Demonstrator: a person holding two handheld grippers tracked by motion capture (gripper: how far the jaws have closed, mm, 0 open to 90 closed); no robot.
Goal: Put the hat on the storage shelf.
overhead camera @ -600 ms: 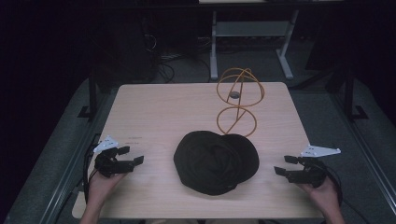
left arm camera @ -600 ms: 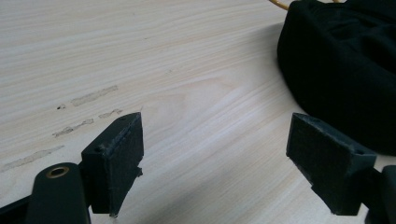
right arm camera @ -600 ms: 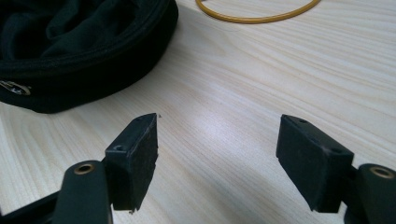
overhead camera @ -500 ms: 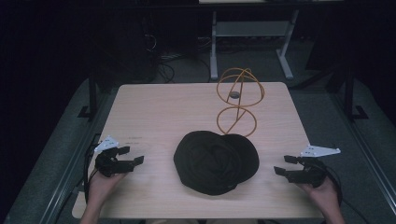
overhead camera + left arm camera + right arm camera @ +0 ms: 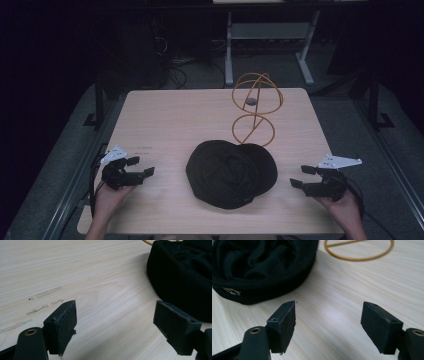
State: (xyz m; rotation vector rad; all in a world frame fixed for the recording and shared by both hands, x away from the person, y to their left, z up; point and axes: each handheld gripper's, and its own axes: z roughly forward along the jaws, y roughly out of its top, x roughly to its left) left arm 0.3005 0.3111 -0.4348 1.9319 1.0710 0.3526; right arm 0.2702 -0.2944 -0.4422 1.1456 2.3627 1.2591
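Cap (image 5: 231, 172) upside down on table (image 5: 170, 120), hollow empty.

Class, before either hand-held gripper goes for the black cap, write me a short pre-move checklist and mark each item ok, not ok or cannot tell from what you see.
1. Left hand-held gripper open with nothing between its jaws: ok.
2. Right hand-held gripper open with nothing between its jaws: ok.
3. Black cap lies on the table between the two grippers, touched by neither: ok.
4. Bare tabletop between each gripper and the cap: ok.
5. Orange wire stand upright behind the cap, its base ring close to the cap's far edge; whether they touch: cannot tell.
6. Which part of the cap is the brim: cannot tell, the dark cloth hides its shape.
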